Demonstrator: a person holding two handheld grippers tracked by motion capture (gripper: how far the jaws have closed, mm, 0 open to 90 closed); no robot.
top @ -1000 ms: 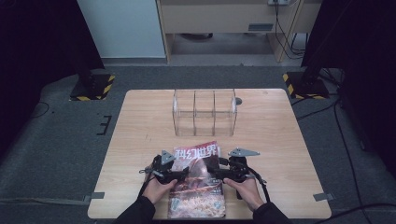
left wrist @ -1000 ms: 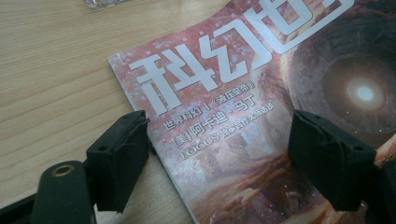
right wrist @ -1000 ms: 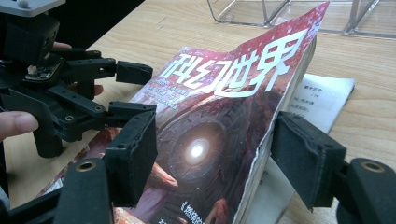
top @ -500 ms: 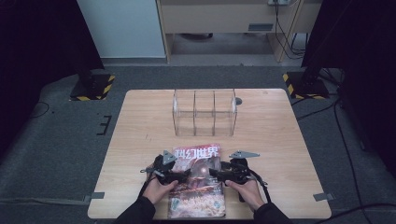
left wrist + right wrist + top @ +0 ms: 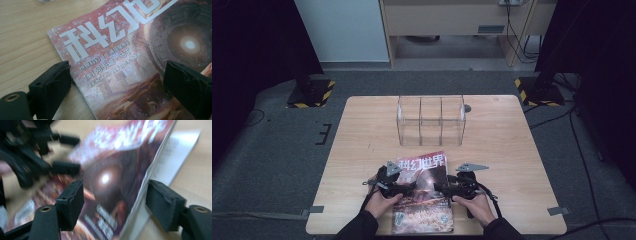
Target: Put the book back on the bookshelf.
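Jaws of both grippers gape either side of the magazine [image 5: 424, 192], hands low.

Left hand-held gripper [image 5: 409, 186] jaws opened over magazine [image 5: 424, 190].

**Red Cover, Black Pads, Pale Wood**

The magazine [image 5: 130, 62] between the left gripper [image 5: 117, 85]'s black fingers [image 5: 53, 85] has a rust-red cover with white characters and a dark ring around a white glow. Beside the right gripper [image 5: 115, 207]'s black pads [image 5: 71, 202], a white inner page shows. The table [image 5: 507, 150] is light wood grain; the organizer [image 5: 431, 120] is clear.
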